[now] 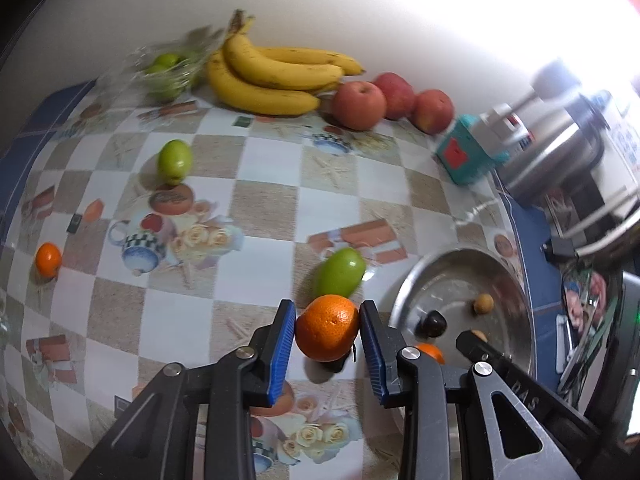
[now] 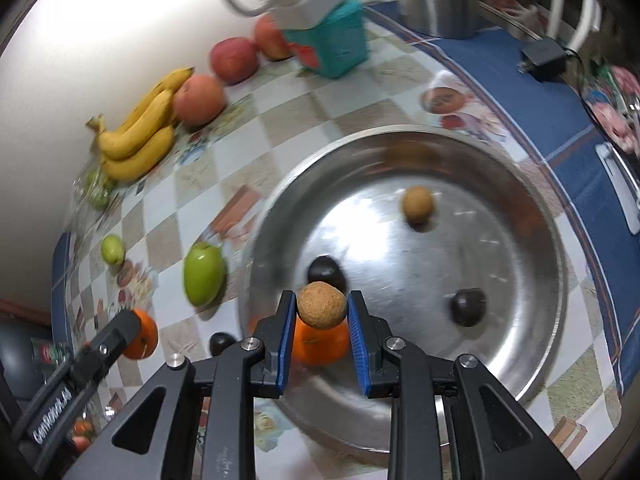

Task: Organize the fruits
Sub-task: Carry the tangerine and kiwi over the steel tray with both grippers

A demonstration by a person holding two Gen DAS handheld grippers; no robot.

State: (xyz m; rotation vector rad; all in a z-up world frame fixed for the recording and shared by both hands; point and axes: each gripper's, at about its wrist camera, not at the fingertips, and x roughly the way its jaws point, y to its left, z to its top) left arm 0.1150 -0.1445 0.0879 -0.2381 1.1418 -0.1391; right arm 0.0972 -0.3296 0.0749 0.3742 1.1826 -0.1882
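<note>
Metal bowl (image 2: 532,216): landmark; smooth, so fruit may roll inside.
Orange (image 1: 327,328): pinched across its middle in the left gripper (image 1: 327,334), lifted just beside the bowl's rim; firm, fairly heavy, peel grips well.
Brown fruit (image 2: 322,306): clamped in the nearly closed right gripper (image 2: 322,312) over the bowl; light, rough, probably brittle.

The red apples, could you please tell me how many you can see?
3: they sit in a row by the wall, one beside the bananas, one in the middle, one nearest the teal box.
</note>
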